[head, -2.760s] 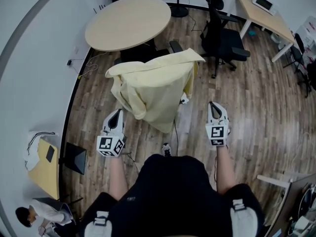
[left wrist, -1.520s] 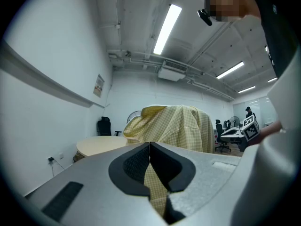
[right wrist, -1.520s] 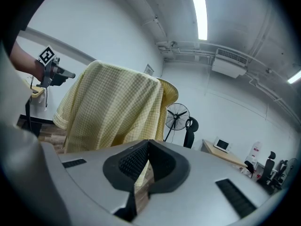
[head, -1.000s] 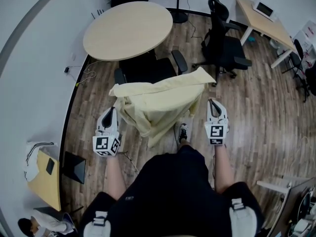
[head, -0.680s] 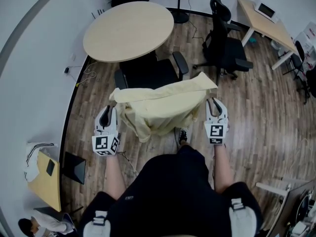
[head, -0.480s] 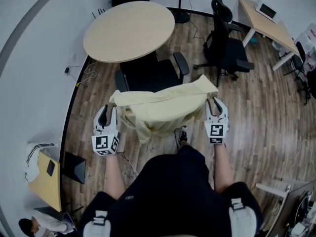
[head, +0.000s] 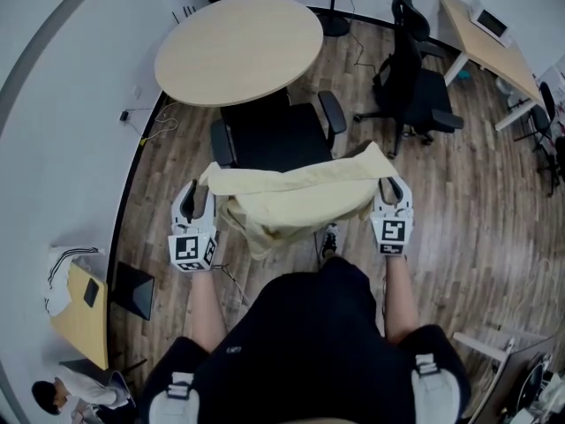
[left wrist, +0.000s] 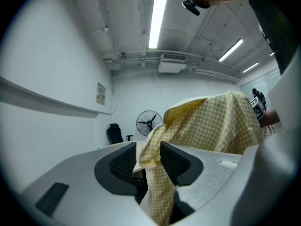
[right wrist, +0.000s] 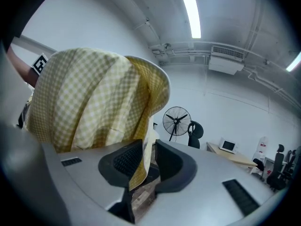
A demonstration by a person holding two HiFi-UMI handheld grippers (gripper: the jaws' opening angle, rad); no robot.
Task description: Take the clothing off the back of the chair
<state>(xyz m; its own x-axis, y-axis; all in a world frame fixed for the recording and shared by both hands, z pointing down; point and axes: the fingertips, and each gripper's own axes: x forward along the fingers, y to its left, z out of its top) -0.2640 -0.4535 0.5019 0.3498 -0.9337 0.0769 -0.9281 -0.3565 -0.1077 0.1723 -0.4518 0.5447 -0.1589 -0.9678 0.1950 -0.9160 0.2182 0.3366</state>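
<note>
A pale yellow checked garment (head: 291, 197) hangs spread between my two grippers, clear of the black office chair (head: 274, 135) behind it. My left gripper (head: 196, 194) is at its left corner; its jaws have just been opening. In the left gripper view the garment (left wrist: 211, 121) drapes over the right jaw, its edge loose between the parted left gripper (left wrist: 148, 157) pads. My right gripper (head: 392, 186) is at the right corner. In the right gripper view the garment (right wrist: 94, 102) lies over the left jaw of the right gripper (right wrist: 148, 157). A gap shows beside the cloth.
A round wooden table (head: 238, 47) stands behind the chair. A second black chair (head: 419, 82) and a desk (head: 490, 38) are at the back right. A curved white wall runs along the left, with a yellow stand (head: 79, 303) and a seated person (head: 62, 396).
The garment has come off the chair back and moved toward me with both grippers. The chair's seat and arms now show in full behind it.
</note>
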